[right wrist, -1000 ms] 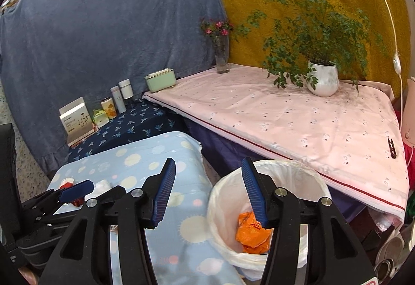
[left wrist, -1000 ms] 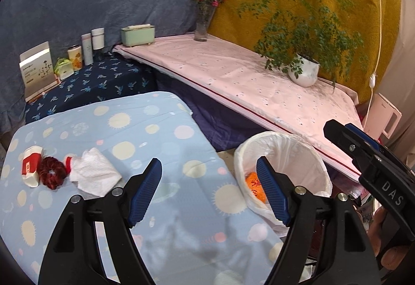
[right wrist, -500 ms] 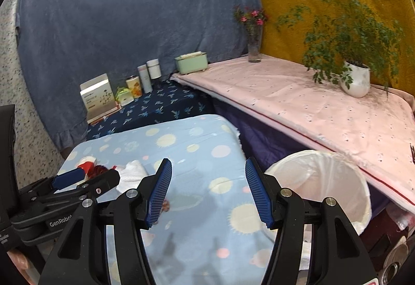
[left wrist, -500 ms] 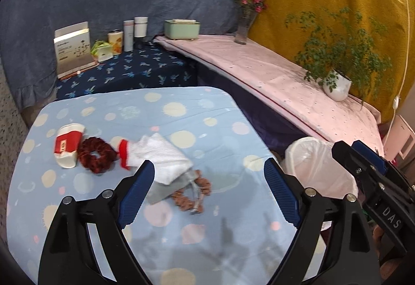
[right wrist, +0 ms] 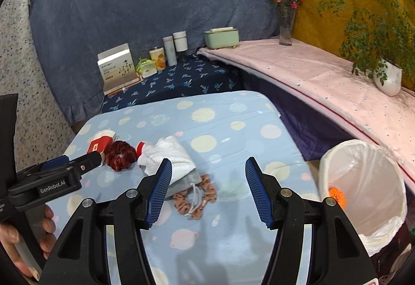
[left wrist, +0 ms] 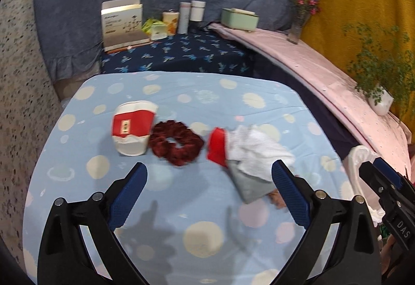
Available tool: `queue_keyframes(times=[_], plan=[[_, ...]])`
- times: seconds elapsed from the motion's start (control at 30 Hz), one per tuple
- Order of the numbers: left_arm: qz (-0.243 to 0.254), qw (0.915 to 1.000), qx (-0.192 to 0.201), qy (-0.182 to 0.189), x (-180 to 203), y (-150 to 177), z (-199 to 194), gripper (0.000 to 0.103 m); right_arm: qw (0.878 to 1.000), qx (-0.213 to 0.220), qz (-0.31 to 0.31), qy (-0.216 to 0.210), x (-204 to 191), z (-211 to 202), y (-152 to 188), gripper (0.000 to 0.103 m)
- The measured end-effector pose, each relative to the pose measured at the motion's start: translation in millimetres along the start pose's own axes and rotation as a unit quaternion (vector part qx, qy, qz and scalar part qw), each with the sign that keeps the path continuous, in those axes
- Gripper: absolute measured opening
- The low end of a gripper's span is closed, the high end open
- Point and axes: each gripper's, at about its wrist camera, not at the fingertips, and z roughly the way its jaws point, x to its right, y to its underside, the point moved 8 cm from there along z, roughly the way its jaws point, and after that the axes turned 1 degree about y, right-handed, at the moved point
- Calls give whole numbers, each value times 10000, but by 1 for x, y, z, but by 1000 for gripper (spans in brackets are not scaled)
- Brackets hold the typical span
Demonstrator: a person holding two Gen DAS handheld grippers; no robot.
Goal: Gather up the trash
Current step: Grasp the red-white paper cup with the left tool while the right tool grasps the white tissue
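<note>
- Both views have swung away from the bin [right wrist: 363, 194] and now face the surface [left wrist: 207, 238], so the drop looks done and the next pick is being lined up.
- A second ago the bin filled the space between the tools; now it sits at the right edge, lined in white with an orange scrap [right wrist: 337, 195] inside.
- The left tool [left wrist: 208, 196] has just been opening; its jaws stand wide and empty, angled down over the surface.
- Ahead of it lie a crushed red-and-white paper cup [left wrist: 133, 126], a dark red scrunchie [left wrist: 176, 142] and a white tissue [left wrist: 256, 150] on a grey pouch [left wrist: 246, 185].
- The right tool [right wrist: 208, 187] is partly open and holds nothing, tilted down over a brown scrunchie [right wrist: 194, 198].
- A hand [right wrist: 15, 241] grips the left tool's handle.
</note>
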Motion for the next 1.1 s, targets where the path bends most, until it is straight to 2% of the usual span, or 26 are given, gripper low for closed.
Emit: queue_keyframes(times=[0.27,0.4,0.63,0.83,0.87,0.93,1.0,1.1], plan=[[-362,9983,-218,-393,-72,-5,33,93,9994,-318,-41,-107,-33,49,5,57],[-595,9966,-344,-452,-101,-9,51,93,9987,-498,-123,-76,-45,77,9,57],[-965,9930,-625,-271,-123,-13,88,93,9972,-720,-177,-80,-53,113,13,57],[-961,9919,-812,-185,-123,-13,116,92,9966,-806,-101,-113,-50,128,16,57],[-961,9918,-836,-110,-121,-12,119,91,9966,-809,-92,-132,-50,129,16,55],[-916,9920,-864,-18,-117,-12,122,72,9968,-780,-86,-155,-49,128,16,46],[-889,9918,-910,77,-113,-12,125,62,9967,-781,-103,-176,-50,128,16,27],[-872,9928,-816,64,-111,-13,121,62,9966,-786,-91,-247,-50,126,16,11]])
